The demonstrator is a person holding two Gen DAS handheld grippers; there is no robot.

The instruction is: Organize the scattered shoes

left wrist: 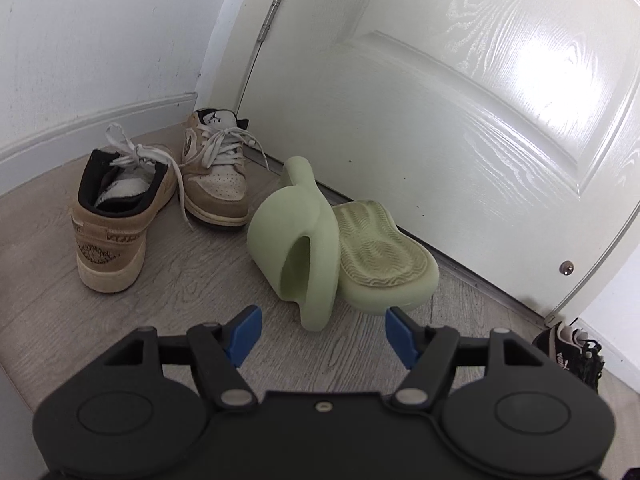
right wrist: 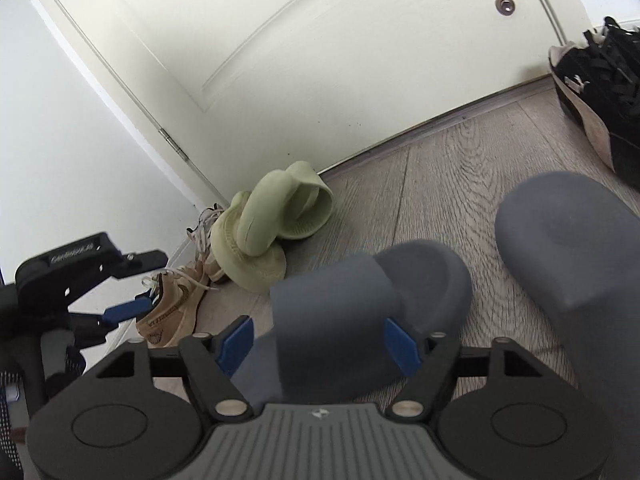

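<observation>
Hovering left gripper [left wrist: 322, 334]: jaws wide apart, empty, just short of the green slides.
Right gripper [right wrist: 318, 346]: jaws wide apart around a grey slide [right wrist: 360, 312]; whether the pads touch it, I cannot tell.
Second grey slide [right wrist: 580, 264]: just right of the first, on the floor.
Green slides [left wrist: 320, 236]: piled together, one sole-up, at the foot of the door [left wrist: 460, 100].
Tan sneakers [left wrist: 160, 184]: side by side in the corner, laces loose.
Floor [left wrist: 180, 280]: grey wood-look planks.
Black sneaker [right wrist: 600, 92]: shown whole only by the right view, by the door's far edge.
</observation>
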